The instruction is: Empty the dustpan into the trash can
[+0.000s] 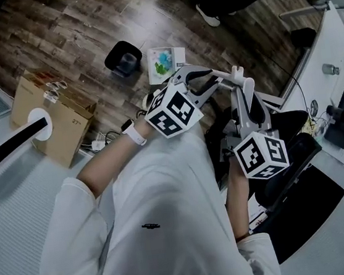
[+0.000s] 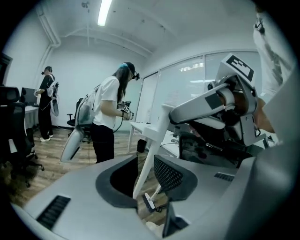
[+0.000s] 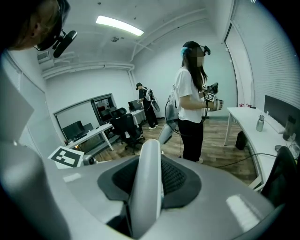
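**Dustpan carry, seen from above and along both claws.** The right claw [image 3: 149, 183] is pinching the pale, rounded dustpan handle [image 3: 151, 152], with a pad pressed on either side of it. The left claw [image 2: 145, 177] stands spread, and the same handle slants through its gap without touching either pad. No view clearly shows the pan end of the dustpan. The black trash can [image 1: 123, 57] stands on the wood floor [image 1: 71, 28], and both claws are well apart from it, on the person's side. A printed white carton [image 1: 166, 63] lies just beside the can. A cardboard box [image 1: 54, 117] and a tangle of white cable [image 1: 98, 141] lie near the can on its other side. Likely hazards follow from this layout — only one claw grips a smooth round handle, so the handle may twist or slide in the pinch, tipping the pan and shedding its load on the floor short of the can. The spread left claw, if drawn away askew, may knock the handle. The can's mouth looks narrow, so a tilt begun off-centre would drop sweepings on the carton. The cable could also catch a foot on the approach.
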### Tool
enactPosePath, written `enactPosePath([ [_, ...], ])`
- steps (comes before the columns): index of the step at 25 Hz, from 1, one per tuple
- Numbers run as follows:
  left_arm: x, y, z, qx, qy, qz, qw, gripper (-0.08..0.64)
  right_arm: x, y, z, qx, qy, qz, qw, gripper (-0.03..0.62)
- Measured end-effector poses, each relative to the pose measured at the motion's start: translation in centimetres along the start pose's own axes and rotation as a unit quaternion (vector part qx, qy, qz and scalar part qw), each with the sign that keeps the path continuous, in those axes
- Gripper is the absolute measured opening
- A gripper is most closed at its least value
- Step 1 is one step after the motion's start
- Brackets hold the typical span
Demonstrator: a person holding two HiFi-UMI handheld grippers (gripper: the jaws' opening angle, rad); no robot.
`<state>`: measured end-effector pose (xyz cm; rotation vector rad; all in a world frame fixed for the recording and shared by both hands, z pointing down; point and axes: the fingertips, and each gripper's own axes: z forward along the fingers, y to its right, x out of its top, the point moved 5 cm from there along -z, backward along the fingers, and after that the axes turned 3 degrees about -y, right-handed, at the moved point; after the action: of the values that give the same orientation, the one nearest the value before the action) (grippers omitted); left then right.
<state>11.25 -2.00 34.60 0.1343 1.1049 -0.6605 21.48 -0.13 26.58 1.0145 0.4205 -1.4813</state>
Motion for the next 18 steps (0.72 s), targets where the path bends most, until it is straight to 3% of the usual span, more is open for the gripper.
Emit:
enactPosePath([
  [4,0.5,1.4,2.7,-0.023,0.002,0.038,0.9990,0.103,-0.3,-0.4,-0.5,0.004,0.004,-0.008,1.000,0.135],
  [7,0.3,2.2,3.4,-0.042,-0.008,0.045,0.9981,0.126,-0.5,-0.9,-0.6,0.008,0.005,-0.007,1.000,0.135],
  [18,1.2,2.8,3.7,-0.017,0.003,0.052,0.9985,0.098,-0.2,-1.2,-1.9,0.021,0.011,-0.004,1.000,0.135],
])
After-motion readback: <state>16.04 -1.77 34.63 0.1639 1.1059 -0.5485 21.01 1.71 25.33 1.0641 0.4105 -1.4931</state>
